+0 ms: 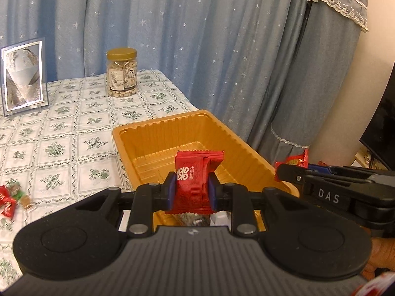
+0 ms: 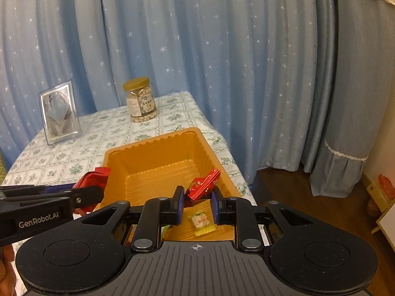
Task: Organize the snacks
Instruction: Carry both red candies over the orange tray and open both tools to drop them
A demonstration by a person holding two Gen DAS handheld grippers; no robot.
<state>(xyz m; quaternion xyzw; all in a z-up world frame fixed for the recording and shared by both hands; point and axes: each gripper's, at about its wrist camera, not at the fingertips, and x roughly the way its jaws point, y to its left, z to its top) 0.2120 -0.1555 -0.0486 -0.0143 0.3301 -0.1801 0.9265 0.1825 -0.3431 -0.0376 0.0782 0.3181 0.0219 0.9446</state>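
Note:
My left gripper (image 1: 192,189) is shut on a red snack packet (image 1: 195,177) and holds it above the near end of the orange plastic tray (image 1: 222,128). My right gripper (image 2: 196,198) is shut on a red candy wrapper (image 2: 203,184) over the same tray (image 2: 153,148). A small yellow-green wrapped candy (image 2: 201,222) lies on the tray floor below it. Each gripper shows in the other's view: the right one (image 1: 284,170) with its red wrapper, the left one (image 2: 95,185) with its red packet.
A jar of nuts with a gold lid (image 1: 121,72) and a framed picture (image 1: 23,76) stand at the back of the floral tablecloth (image 1: 61,123). Loose red candies (image 1: 8,202) lie at the left. Blue star curtains hang behind; the table edge is right of the tray.

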